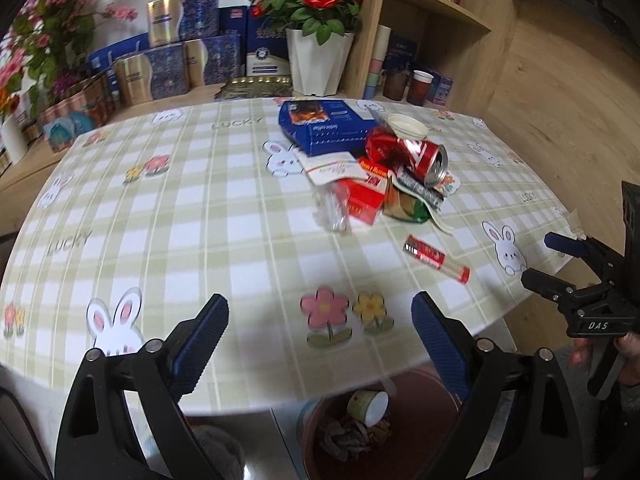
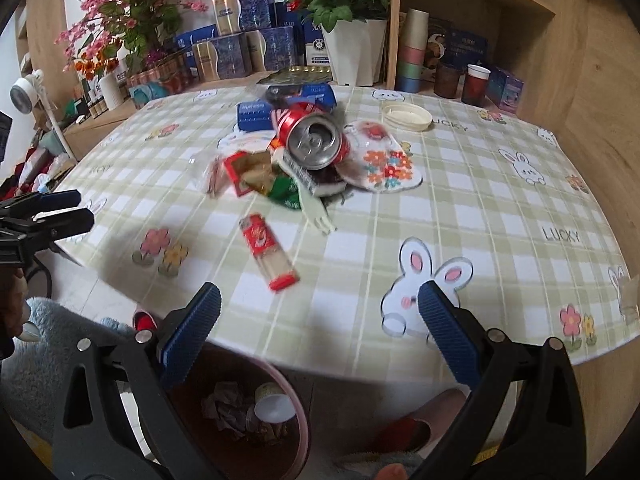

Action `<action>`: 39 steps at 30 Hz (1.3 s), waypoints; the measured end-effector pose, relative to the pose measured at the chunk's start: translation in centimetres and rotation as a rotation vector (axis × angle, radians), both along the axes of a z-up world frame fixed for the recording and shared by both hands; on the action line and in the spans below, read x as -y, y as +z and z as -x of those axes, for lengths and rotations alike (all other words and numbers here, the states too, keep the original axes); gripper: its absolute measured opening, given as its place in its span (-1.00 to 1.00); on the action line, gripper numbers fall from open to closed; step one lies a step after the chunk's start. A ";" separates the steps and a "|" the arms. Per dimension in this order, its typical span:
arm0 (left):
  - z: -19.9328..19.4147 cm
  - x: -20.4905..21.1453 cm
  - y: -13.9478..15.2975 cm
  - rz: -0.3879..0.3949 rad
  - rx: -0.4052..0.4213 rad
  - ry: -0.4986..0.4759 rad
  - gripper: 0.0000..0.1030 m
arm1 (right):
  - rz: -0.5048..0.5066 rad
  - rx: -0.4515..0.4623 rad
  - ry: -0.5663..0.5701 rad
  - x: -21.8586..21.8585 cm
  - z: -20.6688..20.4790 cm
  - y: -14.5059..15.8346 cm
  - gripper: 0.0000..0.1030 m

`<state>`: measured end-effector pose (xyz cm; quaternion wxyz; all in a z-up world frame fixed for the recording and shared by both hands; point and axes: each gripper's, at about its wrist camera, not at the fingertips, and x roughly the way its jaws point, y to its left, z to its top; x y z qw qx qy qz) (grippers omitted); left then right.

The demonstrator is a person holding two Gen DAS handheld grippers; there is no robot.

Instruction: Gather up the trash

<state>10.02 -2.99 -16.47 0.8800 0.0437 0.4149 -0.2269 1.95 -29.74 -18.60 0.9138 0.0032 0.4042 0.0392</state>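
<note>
A pile of trash lies on the checked tablecloth: a crushed red can, a blue box, red packets, a green wrapper, clear plastic and a white lid. A red tube lies apart, nearer the table edge. A brown bin under the edge holds a paper cup and crumpled paper. My left gripper is open and empty above the near edge. My right gripper is open and empty; it also shows in the left wrist view.
A white flower pot with red roses, blue and gold boxes and a wooden shelf with cups stand behind the table. A white plastic fork sticks out of the pile. Slippers lie on the floor.
</note>
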 end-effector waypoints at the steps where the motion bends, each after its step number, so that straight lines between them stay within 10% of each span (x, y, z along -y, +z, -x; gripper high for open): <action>1: -0.6 0.1 0.1 0.002 -0.005 -0.005 0.67 | 0.001 0.005 0.003 0.1 -0.6 0.3 0.89; 23: -9.7 0.7 -1.3 0.089 -0.118 -0.023 0.23 | 0.230 0.032 0.242 -6.2 -17.9 3.0 0.79; 32: -9.3 1.0 -1.8 0.111 -0.130 -0.055 0.21 | 0.068 -0.092 0.170 -4.9 -21.8 1.3 -0.25; 39: -9.4 1.9 -2.0 0.126 -0.139 -0.087 0.05 | -0.023 0.038 0.138 -2.4 -19.3 5.0 -0.83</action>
